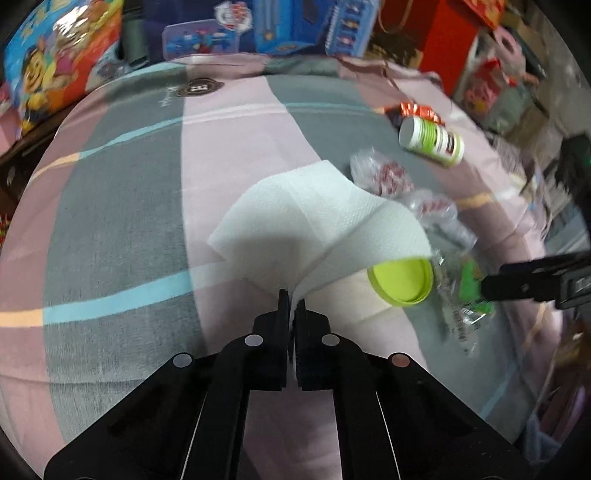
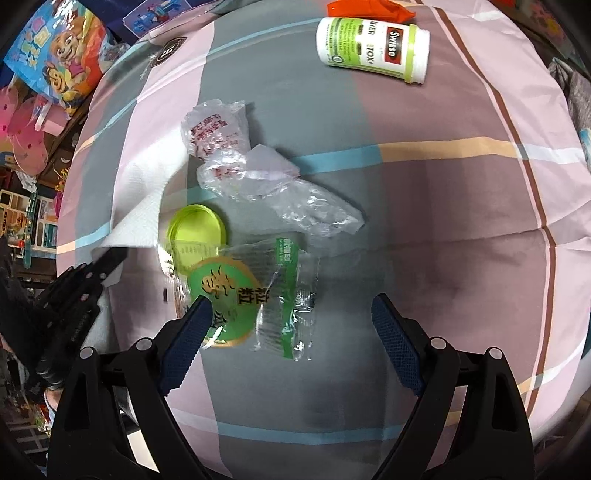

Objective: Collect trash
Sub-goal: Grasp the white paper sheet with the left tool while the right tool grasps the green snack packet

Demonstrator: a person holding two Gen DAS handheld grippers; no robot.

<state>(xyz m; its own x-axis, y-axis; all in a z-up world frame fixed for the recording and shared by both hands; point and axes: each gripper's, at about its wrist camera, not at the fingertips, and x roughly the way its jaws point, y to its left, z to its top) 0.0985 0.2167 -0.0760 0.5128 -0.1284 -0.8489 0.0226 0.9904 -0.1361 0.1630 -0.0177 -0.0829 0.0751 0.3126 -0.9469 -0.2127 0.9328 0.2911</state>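
Note:
My left gripper (image 1: 292,300) is shut on a white paper napkin (image 1: 314,218), which fans out above the striped cloth. The napkin also shows in the right wrist view (image 2: 144,206), with the left gripper (image 2: 107,264) at its corner. My right gripper (image 2: 291,310) is open and empty, just above a clear wrapper with a green label (image 2: 251,295); it also shows in the left wrist view (image 1: 487,288). A lime-green lid (image 2: 197,229) lies beside the wrapper. Crumpled clear plastic bags (image 2: 258,177) lie beyond. A white and green Swisse bottle (image 2: 373,44) lies on its side far back.
An orange-red foil wrapper (image 2: 369,8) lies behind the bottle. The pink, grey and blue striped cloth (image 2: 443,221) covers the surface. Colourful toy boxes and bags (image 1: 62,62) crowd the far and left edges. Red boxes (image 1: 450,40) stand at the back right.

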